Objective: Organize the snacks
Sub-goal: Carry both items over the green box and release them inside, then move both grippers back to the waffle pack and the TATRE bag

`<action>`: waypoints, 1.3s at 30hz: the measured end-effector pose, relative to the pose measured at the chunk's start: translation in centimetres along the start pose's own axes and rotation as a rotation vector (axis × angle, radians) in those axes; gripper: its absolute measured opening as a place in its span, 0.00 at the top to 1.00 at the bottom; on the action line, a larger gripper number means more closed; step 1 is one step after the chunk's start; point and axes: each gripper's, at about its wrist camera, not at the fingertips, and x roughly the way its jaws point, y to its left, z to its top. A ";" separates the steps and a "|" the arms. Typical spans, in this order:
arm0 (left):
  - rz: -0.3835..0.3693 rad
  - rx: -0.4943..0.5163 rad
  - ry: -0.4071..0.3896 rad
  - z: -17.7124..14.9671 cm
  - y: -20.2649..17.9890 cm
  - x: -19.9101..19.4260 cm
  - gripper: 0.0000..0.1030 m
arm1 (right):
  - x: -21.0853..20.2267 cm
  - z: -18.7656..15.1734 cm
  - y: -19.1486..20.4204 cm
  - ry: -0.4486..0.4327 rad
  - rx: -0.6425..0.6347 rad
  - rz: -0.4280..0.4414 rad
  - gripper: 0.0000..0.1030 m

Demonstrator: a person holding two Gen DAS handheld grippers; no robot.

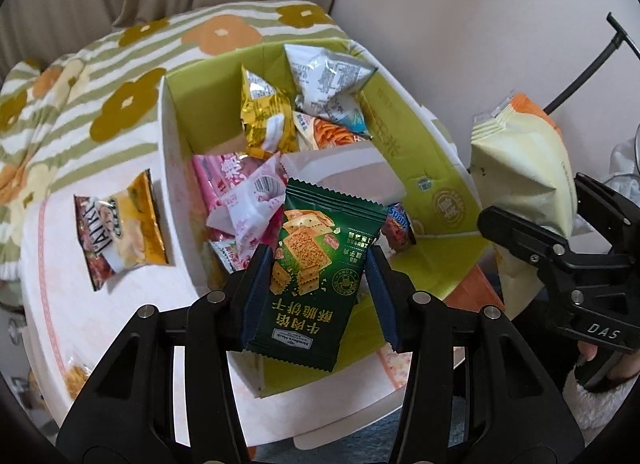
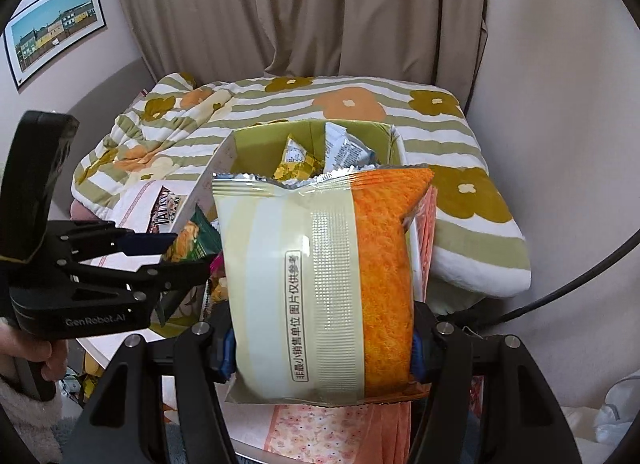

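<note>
My left gripper (image 1: 318, 276) is shut on a dark green cracker packet (image 1: 316, 276) and holds it over the near end of an open cardboard box (image 1: 432, 167) with a green inside. The box holds several snack packets: pink (image 1: 244, 199), yellow (image 1: 264, 119), silver-white (image 1: 328, 79). My right gripper (image 2: 320, 352) is shut on a large cream and orange snack bag (image 2: 320, 284), held just right of the box. The left gripper (image 2: 192, 252) also shows in the right wrist view, and the cream bag (image 1: 520, 167) in the left wrist view.
A Tairi snack packet (image 1: 120, 232) lies on the white round table (image 1: 80, 324) left of the box. A striped flower blanket (image 2: 460, 183) covers the bed behind. Curtains (image 2: 320, 3) hang at the back. An orange floral cloth (image 2: 320, 432) hangs below the bag.
</note>
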 end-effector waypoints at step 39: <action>0.145 -0.073 -0.042 -2.2 4.8 -2.9 0.00 | 2.5 -0.5 -0.5 -0.028 0.079 -0.008 0.01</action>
